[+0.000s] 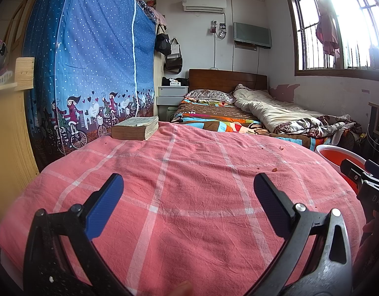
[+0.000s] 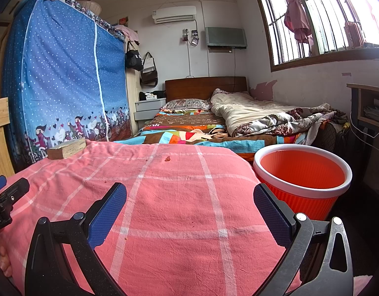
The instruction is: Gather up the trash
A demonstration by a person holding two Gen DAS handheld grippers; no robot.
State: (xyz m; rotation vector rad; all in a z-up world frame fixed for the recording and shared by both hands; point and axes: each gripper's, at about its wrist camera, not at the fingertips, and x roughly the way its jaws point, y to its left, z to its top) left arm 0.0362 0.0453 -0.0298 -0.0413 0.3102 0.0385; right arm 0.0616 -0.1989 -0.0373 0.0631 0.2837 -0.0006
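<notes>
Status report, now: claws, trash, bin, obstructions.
Left claw open, empty; right claw open, empty. Small reddish-brown scrap lies on pink checked cloth. Orange ribbed plastic bin empty, right of cloth. Nothing blocking.

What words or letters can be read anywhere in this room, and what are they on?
"DAS": right tongs' body, cut off by the picture edge.
"ootAI": left tongs' body, start cut off.
"nk": bedsheet, partly hidden.
Tissue box, air conditioner sticker, white hanging bag: print too small to read.
</notes>
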